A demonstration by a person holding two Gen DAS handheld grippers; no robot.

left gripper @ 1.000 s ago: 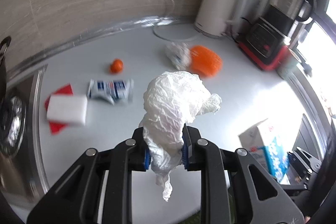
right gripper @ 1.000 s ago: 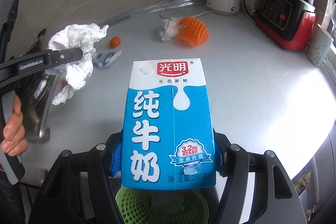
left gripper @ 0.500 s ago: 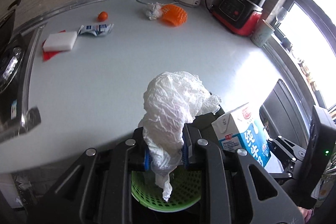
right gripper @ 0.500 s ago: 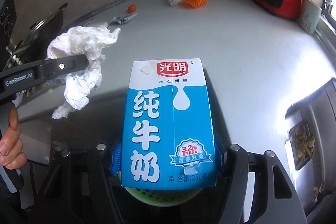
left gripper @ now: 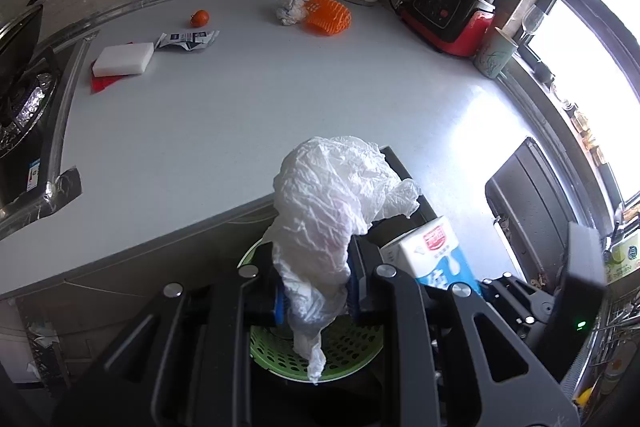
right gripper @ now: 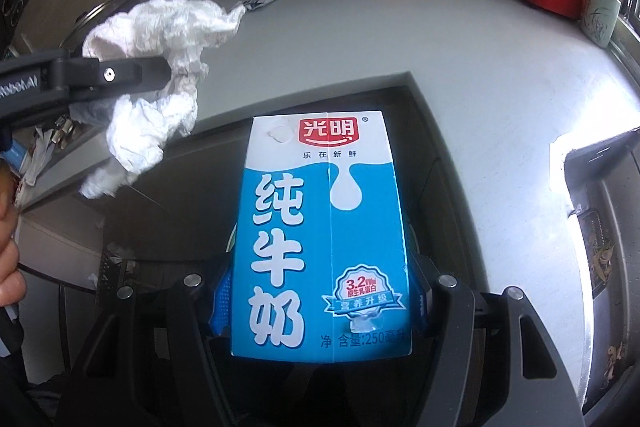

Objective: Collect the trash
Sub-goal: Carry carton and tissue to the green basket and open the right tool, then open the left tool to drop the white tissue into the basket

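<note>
left wrist view: the left gripper [left gripper: 316,293] is clamped on a crumpled white tissue wad [left gripper: 332,215], held over the green perforated trash basket [left gripper: 348,351] that sits below the countertop [left gripper: 248,115] edge. the wad's tail hangs down past the pads toward the basket's inside. right wrist view: the right gripper [right gripper: 320,301] is closed on a blue-and-white milk carton [right gripper: 322,239], held upright, w/ the basket almost fully hidden under it.

more trash is left on the counter, well apart from both tools: a second tissue ball [left gripper: 291,9] touching an orange foam fruit net [left gripper: 329,15], a torn snack wrapper [left gripper: 186,40], a small orange fruit [left gripper: 200,17]. a white sponge [left gripper: 123,58] lies on a red cloth [left gripper: 105,81]; prob. not trash.

risks, as judged: both loads are crowded over one small basket, so the carton could be knocked against the left tool if both are let go at once. tissue is light and clingy; it may stick to a pad or drift past the rim if released too high. carton could land on the rim and tip out, since the basket can't be seen from the right cam and aim is blind there.
</note>
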